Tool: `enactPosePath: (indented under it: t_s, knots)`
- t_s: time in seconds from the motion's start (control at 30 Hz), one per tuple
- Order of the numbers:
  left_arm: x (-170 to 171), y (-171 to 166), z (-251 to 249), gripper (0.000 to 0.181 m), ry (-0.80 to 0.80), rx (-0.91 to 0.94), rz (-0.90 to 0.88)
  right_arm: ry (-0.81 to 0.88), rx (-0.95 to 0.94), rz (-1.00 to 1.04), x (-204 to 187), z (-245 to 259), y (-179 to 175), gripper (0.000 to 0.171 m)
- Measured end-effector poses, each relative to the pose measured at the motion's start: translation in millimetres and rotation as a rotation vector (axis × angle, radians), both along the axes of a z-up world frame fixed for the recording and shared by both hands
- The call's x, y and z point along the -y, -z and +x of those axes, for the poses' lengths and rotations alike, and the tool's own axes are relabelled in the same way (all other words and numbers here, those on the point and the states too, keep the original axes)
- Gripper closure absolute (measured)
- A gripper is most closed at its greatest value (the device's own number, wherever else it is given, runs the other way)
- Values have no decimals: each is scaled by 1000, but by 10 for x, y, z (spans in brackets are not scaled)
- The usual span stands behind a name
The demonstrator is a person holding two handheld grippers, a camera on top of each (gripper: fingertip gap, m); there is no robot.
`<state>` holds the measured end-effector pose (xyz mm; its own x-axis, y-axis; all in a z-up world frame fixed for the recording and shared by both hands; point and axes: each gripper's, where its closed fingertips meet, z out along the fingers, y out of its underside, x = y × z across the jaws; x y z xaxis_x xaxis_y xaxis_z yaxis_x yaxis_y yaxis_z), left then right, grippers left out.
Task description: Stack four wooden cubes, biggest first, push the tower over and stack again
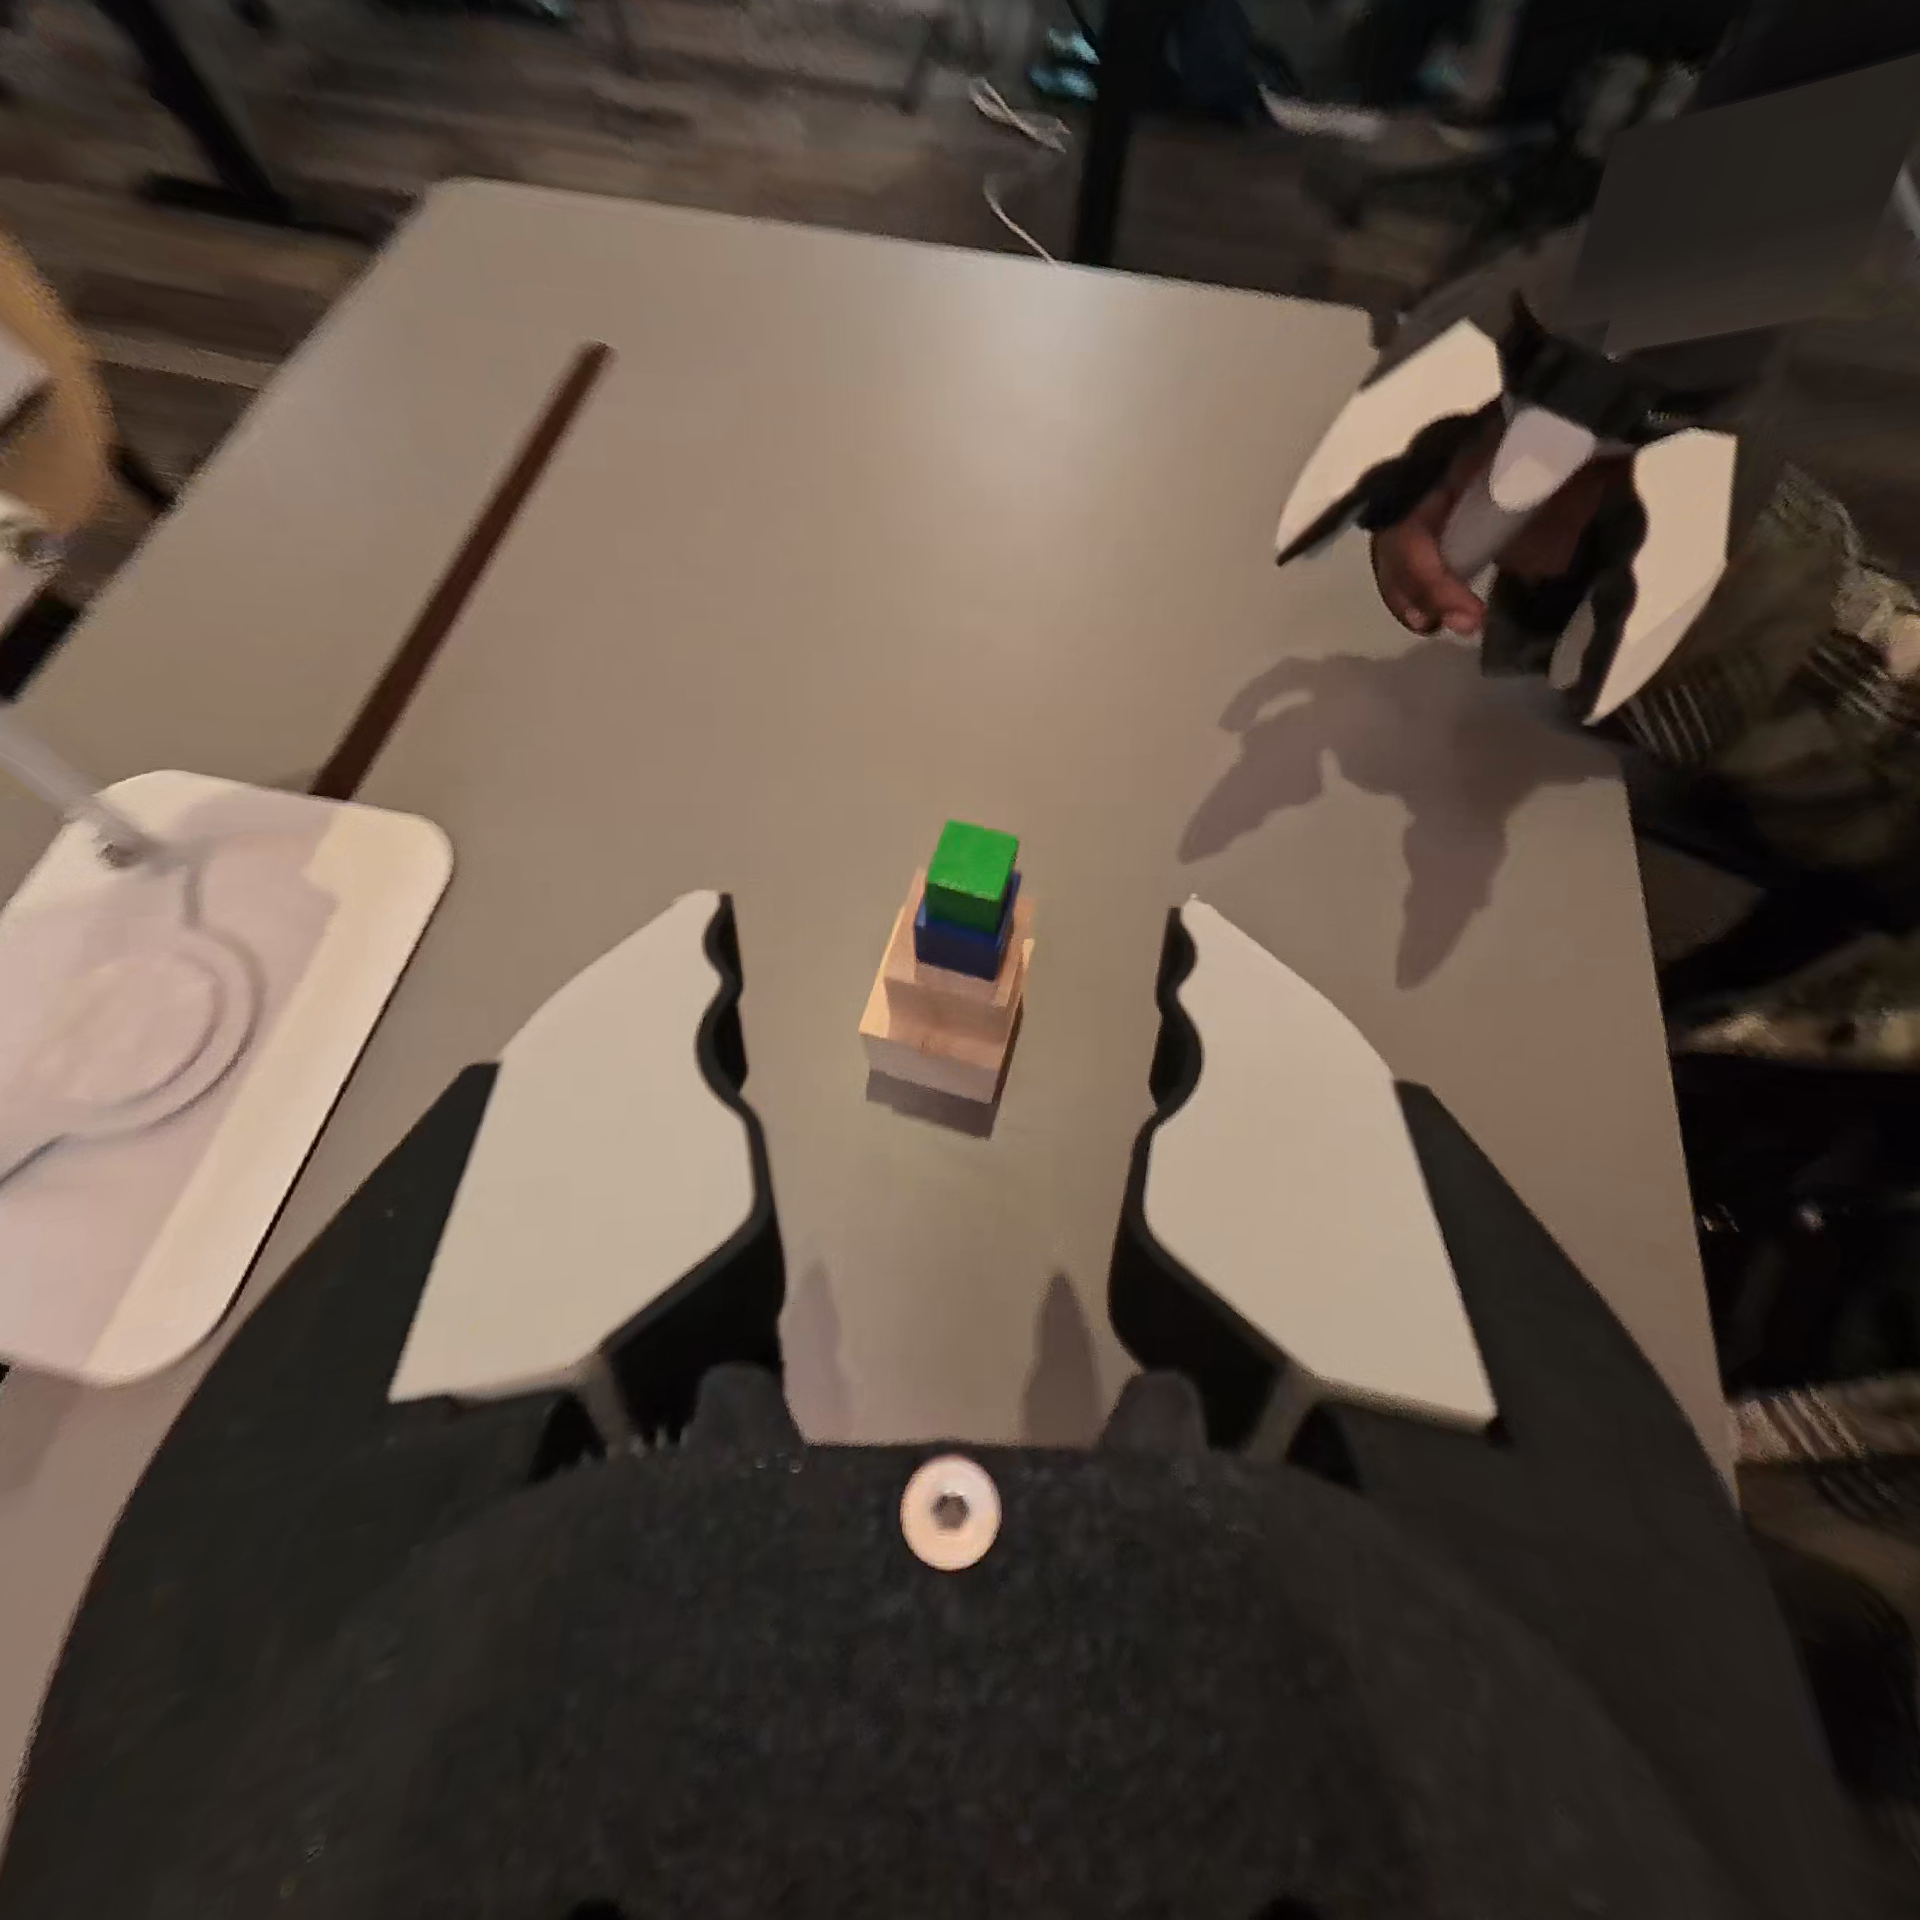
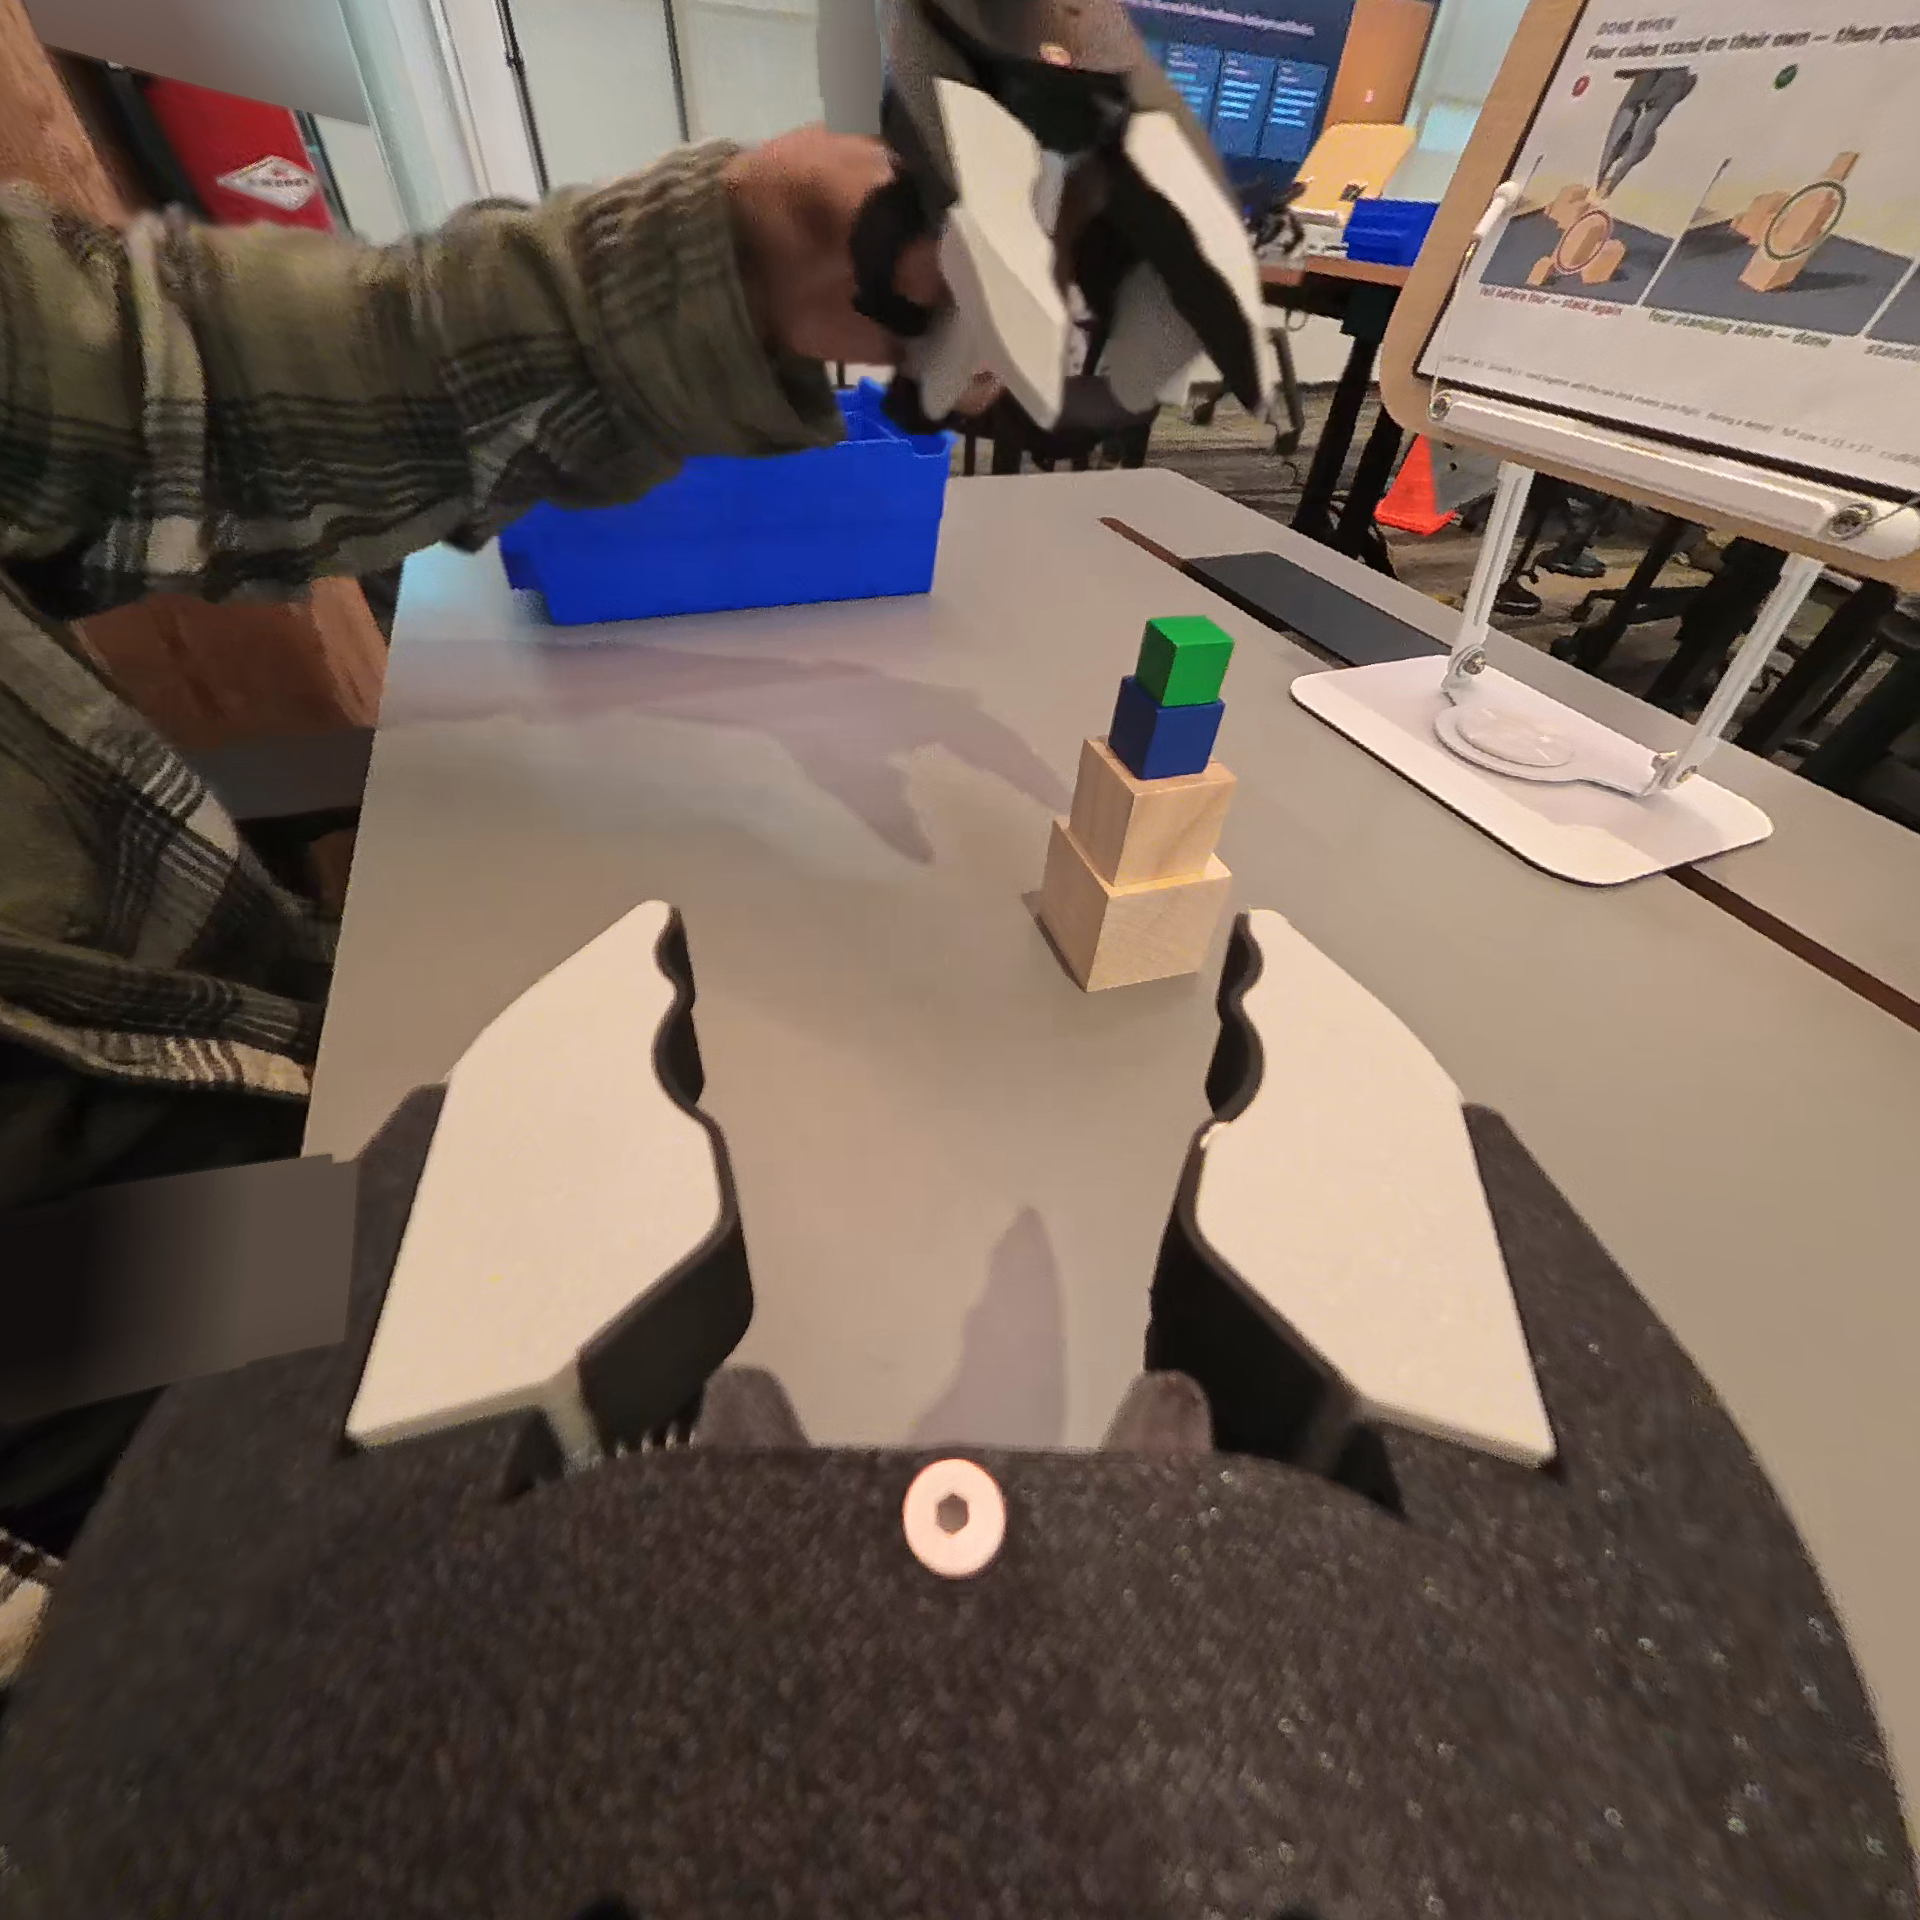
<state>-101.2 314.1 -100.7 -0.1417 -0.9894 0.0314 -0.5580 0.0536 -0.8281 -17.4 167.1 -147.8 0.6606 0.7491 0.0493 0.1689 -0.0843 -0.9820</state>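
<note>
With both our left gripper (image 1: pixel 951 940) and right gripper (image 2: pixel 956 951) spread empty, the tower (image 2: pixel 1143 810) ahead risks toppling sideways from a careless nudge.

The left tongs (image 1: pixel 951 914) are showing two broad fingers (image 1: pixel 582 1153) faced in pale off-white plates, each backed by black plastic with a wavy, scalloped inner edge. Behind the fingers, a black body covered in grainy felt-like material is carrying a single silver washer and hex screw (image 1: pixel 950 1510) at its middle. The right tongs (image 2: pixel 956 925) are looking the same: pale plates, black wavy pads (image 2: pixel 681 1023), speckled dark felt and one centre screw (image 2: pixel 953 1516). The person is wearing a green-grey plaid flannel sleeve (image 2: pixel 343 384) beside the right tongs.
</note>
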Motion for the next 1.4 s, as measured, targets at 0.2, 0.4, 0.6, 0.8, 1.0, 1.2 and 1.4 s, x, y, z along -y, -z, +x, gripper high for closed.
enactPosePath:
  t_s: [0.2, 0.4, 0.6, 0.8, 1.0, 1.2, 1.4]
  knots:
    - [189, -18, -594, 97, -230, 199, -14, 86, -9, -45, -116, 71, 80, 73]
    - [432, -34, -990, 101, -323, 302, -54, 240, -19, -143, -300, 177, 154, 74]
    - [300, 92, -1279, 99, -455, 276, -16, 391, 17, -325, -549, 271, 88, 76]
    - [56, 239, -1588, 98, -601, 229, -18, 500, 86, -648, -633, 248, 122, 171]
    - [68, 144, -1773, 101, -607, 277, 6, 613, 56, -860, -802, 113, 399, 171]
    - [140, 91, -1836, 103, -572, 293, -3, 699, 59, -970, -897, 83, 612, 171]
    - [169, 48, -1870, 104, -551, 301, 2, 732, 55, -990, -1026, 28, 658, 171]
